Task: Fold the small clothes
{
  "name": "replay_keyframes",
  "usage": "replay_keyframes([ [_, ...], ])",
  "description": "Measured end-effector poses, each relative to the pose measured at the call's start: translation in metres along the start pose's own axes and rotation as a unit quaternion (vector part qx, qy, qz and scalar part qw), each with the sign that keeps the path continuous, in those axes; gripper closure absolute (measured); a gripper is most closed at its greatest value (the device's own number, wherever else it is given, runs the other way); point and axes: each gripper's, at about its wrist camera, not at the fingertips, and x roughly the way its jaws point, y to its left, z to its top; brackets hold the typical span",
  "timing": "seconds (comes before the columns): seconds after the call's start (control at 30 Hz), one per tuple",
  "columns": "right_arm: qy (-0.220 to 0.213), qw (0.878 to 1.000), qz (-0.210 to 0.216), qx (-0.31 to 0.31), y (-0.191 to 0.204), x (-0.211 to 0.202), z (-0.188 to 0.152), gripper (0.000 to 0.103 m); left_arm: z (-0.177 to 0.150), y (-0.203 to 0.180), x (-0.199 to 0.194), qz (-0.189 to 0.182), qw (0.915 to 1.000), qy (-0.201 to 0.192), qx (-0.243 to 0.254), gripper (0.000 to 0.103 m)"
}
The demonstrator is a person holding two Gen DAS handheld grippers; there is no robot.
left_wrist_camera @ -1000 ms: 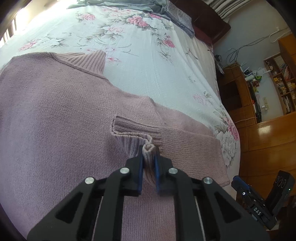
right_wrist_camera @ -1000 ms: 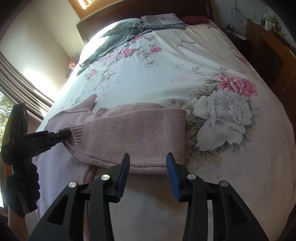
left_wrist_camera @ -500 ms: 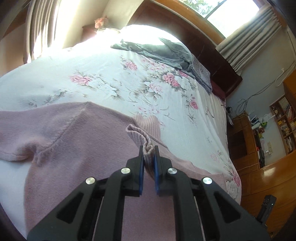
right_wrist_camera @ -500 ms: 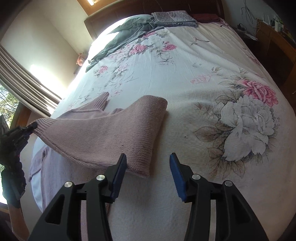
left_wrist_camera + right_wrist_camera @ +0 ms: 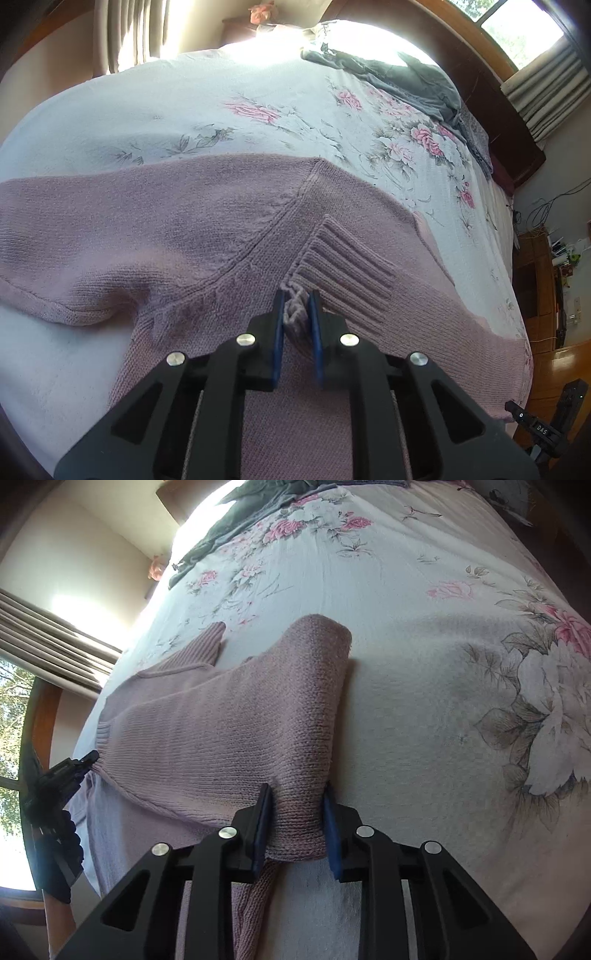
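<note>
A pink knit sweater [image 5: 207, 236] lies spread on the floral bedsheet [image 5: 207, 110]. My left gripper [image 5: 297, 314] is shut on the ribbed cuff [image 5: 343, 269] of one sleeve, held over the sweater's body. In the right wrist view that sleeve [image 5: 240, 720] stretches across the sweater [image 5: 173, 664] to the left gripper [image 5: 74, 771] at the left edge. My right gripper [image 5: 295, 819] is shut on the near folded edge of the sleeve, and the knit fills the gap between its blue pads. The collar [image 5: 207, 642] points up the bed.
Grey clothes [image 5: 399, 77] lie bunched near the dark headboard [image 5: 491, 110]. Windows with curtains [image 5: 48, 635] stand past the bed's left side. Wooden shelves [image 5: 535, 280] and floor lie beyond the right edge. A gloved hand [image 5: 55, 849] holds the left tool.
The left gripper has carried the cuff leftward across the sweater, pulling the sleeve over the body. The right gripper moved forward and closed on the sleeve's folded edge.
</note>
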Motion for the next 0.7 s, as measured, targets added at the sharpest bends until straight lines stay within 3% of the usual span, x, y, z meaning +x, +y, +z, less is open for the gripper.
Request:
replay_keyframes([
  [0.13, 0.003, 1.000, -0.002, -0.005, 0.000, -0.003, -0.001, 0.074, 0.007, 0.015, -0.015, 0.026, 0.9995, -0.018, 0.000, 0.088],
  [0.23, -0.039, 0.999, -0.027, -0.025, 0.014, -0.029, -0.001, 0.071, 0.010, 0.010, -0.042, 0.013, 0.9989, -0.044, 0.005, 0.082],
  [0.33, -0.074, 0.996, -0.006, -0.052, 0.038, -0.051, 0.003, 0.066, 0.008, -0.014, -0.053, -0.008, 0.9982, -0.049, 0.032, 0.071],
  [0.47, -0.048, 0.996, -0.012, -0.081, 0.064, -0.033, 0.007, 0.066, -0.002, -0.045, -0.030, -0.018, 0.9969, -0.022, 0.073, 0.068],
  [0.6, 0.007, 0.998, -0.034, -0.055, 0.051, 0.013, -0.001, 0.068, -0.010, -0.038, 0.017, -0.001, 0.9973, 0.027, 0.068, 0.068],
  [0.7, -0.002, 0.997, -0.035, -0.061, 0.050, 0.018, -0.004, 0.068, -0.011, -0.032, 0.022, -0.010, 0.9973, 0.025, 0.068, 0.068],
])
